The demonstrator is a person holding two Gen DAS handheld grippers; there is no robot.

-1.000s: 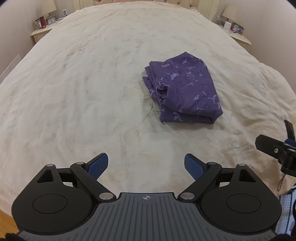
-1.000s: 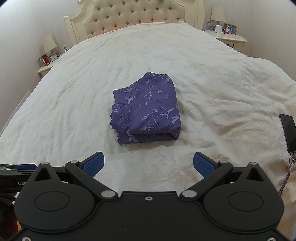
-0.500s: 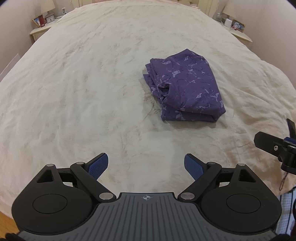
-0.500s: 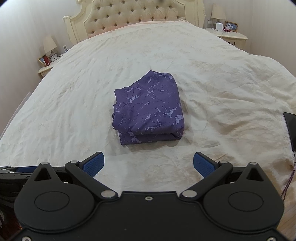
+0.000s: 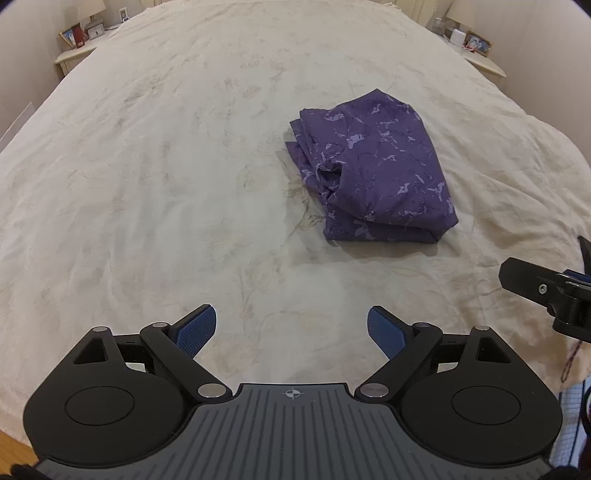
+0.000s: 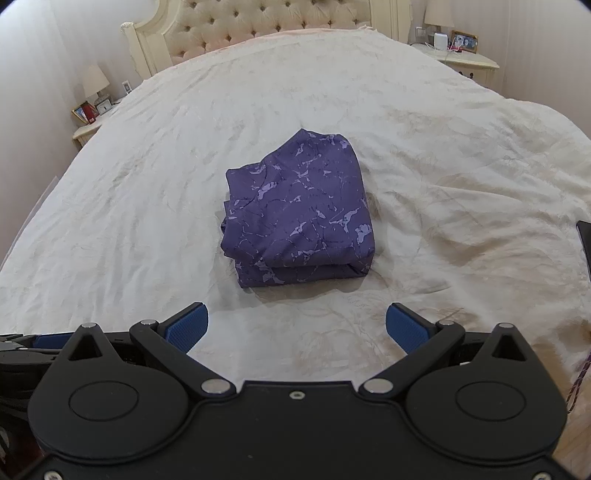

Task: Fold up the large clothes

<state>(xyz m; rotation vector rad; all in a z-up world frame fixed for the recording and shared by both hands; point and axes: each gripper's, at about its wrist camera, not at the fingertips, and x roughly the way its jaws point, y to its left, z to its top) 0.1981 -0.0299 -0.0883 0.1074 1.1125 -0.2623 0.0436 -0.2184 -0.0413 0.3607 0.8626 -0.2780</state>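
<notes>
We see the purple garment (image 6: 297, 212) lying folded into a thick, roughly rectangular bundle near the middle of the bed (image 6: 147, 206). It has a pale marbled print, and its layers are stacked so that the fold edges show along the near side and the left side. From the left wrist view the same garment (image 5: 373, 170) sits ahead and to the right, with a small pucker in the cloth at its left edge. Nothing touches it.

Our left gripper (image 5: 291, 332) hangs above the cream bedspread (image 5: 147, 166), well short of the garment, with its blue-padded fingers (image 5: 194, 332) spread wide and nothing between them. Our right gripper (image 6: 295, 326) is in the same posture, fingers wide apart and empty, and the garment lies straight ahead of it but apart from it. In the left view, part of the right gripper's black frame shows at the right edge.

Beyond the garment we see a tufted headboard (image 6: 266, 26) at the far end of the bed. A nightstand (image 6: 86, 129) with a lamp (image 6: 94, 79) and a framed picture stands on the left, and another nightstand (image 6: 463, 61) with a lamp and small items stands on the right. A dark flat object (image 6: 585, 243) lies at the right edge of the bed; we cannot tell what it is.
</notes>
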